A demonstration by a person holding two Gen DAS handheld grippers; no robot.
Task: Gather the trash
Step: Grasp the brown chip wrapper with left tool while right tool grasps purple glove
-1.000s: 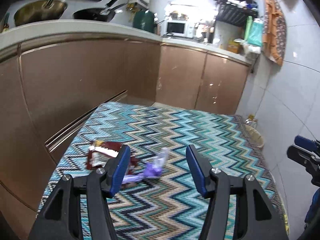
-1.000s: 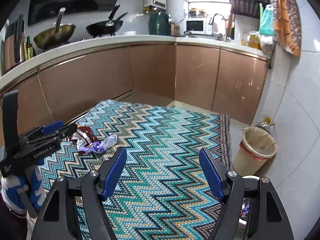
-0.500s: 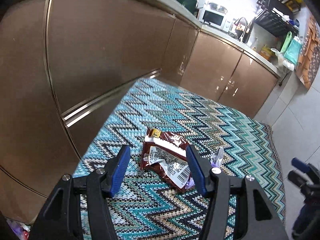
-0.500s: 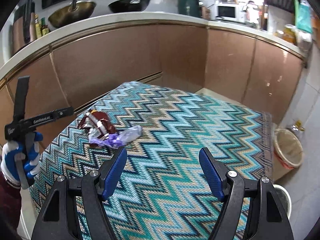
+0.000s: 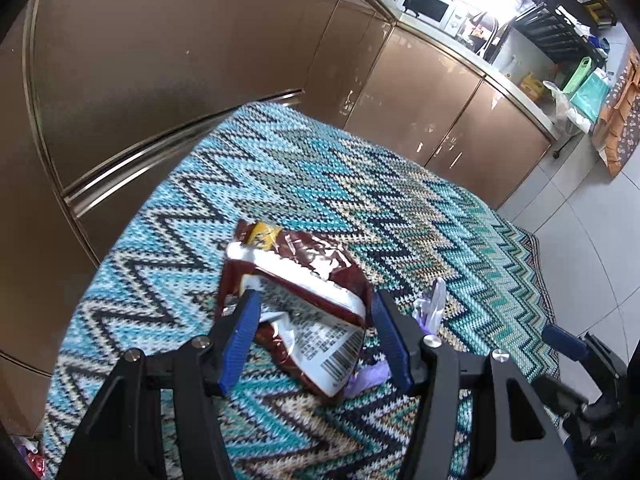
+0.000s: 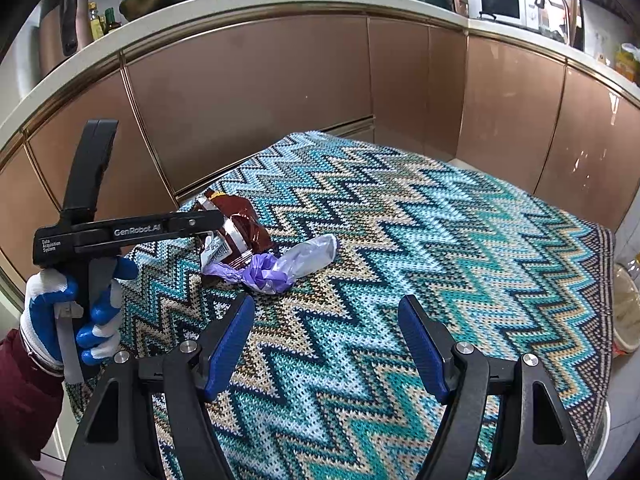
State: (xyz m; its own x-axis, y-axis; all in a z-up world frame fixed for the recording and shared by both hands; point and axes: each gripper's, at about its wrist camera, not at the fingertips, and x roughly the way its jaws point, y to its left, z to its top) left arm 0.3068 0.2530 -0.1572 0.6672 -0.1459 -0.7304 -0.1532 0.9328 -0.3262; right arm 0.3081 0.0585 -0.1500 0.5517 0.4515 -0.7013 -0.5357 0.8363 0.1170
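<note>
wrapper (image 5: 304, 300) text too small to read; purple bag (image 5: 430, 312) mostly behind left gripper's finger; bin (image 6: 626, 308) cut off at edge.

Before us a zigzag-patterned rug (image 6: 420, 264) in teal, black and cream on the floor, on it our crumpled maroon snack wrapper (image 5: 304, 300), touching it a purple plastic bag (image 6: 280, 266)
</note>
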